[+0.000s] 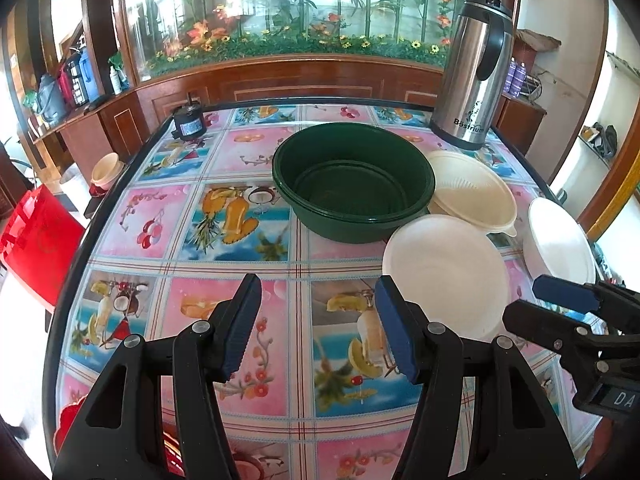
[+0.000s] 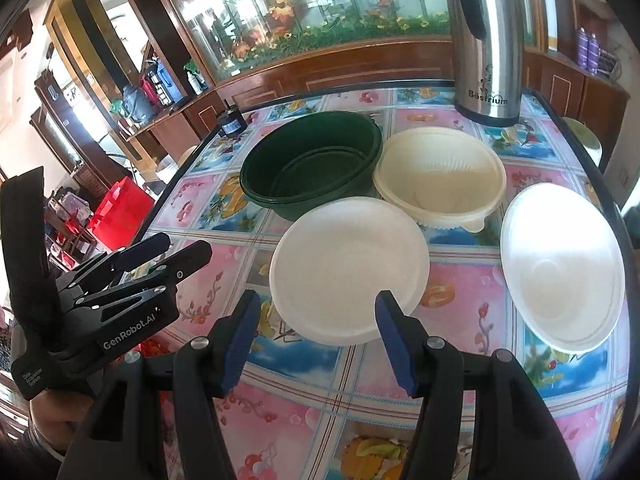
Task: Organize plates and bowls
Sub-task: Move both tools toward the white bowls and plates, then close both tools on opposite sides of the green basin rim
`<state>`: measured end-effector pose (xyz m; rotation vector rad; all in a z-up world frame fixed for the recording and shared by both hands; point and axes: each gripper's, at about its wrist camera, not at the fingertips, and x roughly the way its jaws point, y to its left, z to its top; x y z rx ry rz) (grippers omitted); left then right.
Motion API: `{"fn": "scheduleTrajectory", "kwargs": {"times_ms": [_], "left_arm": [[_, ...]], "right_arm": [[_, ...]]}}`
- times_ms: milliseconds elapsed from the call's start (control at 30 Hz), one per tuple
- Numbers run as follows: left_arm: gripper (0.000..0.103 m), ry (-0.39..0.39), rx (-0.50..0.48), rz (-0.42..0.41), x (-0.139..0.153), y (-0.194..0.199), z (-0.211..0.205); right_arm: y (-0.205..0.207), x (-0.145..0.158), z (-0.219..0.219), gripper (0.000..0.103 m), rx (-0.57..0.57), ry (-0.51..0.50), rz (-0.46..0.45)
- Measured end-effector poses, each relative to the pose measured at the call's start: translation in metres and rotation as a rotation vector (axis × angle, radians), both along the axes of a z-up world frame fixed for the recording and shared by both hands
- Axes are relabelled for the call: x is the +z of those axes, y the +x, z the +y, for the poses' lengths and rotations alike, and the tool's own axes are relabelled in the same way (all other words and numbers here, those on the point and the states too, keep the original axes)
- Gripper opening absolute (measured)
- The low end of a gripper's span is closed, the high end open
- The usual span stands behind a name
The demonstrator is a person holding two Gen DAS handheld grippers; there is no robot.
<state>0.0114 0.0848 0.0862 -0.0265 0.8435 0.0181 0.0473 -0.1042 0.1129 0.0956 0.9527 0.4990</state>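
Note:
A dark green bowl (image 1: 352,182) (image 2: 312,168) sits mid-table with a second green bowl nested inside. A cream ribbed bowl (image 1: 472,190) (image 2: 440,176) stands right of it. A white bowl (image 1: 444,272) (image 2: 348,268) lies nearer, and another white bowl (image 1: 560,240) (image 2: 560,268) sits at the right edge. My left gripper (image 1: 318,324) is open and empty above the tablecloth, left of the near white bowl; it also shows in the right wrist view (image 2: 176,250). My right gripper (image 2: 318,336) is open and empty, its fingers over the near white bowl's front rim; it shows in the left wrist view (image 1: 536,300).
A steel thermos (image 1: 474,72) (image 2: 486,40) stands at the back right. A small black motor (image 1: 188,122) (image 2: 232,122) sits at the back left corner. The table (image 1: 224,312) has a fruit-print cloth. A red chair (image 1: 36,240) and a wooden cabinet are to the left.

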Motion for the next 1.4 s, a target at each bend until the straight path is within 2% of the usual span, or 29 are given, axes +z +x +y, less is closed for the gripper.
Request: {"fn": "scheduleTrajectory", "kwargs": {"times_ms": [533,933,1100,1400], "left_arm": [[0.059,0.029,0.021,0.015,-0.003,0.037,0.003],[0.059,0.000,0.059,0.057,-0.014,0.067,0.010],[0.059,-0.007,0.077,0.065,-0.017,0.078,0.016],[0.059,-0.014,0.114,0.081,-0.024,0.096,0.025]], "right_arm": [[0.035,0.002,0.004,0.060,0.004,-0.038,-0.009],[0.059,0.002,0.006,0.060,0.004,-0.057,-0.011],[0.077,0.000,0.014,0.060,0.022,-0.102,-0.028],[0.127,-0.002,0.015,0.060,0.012,-0.068,-0.005]]}}
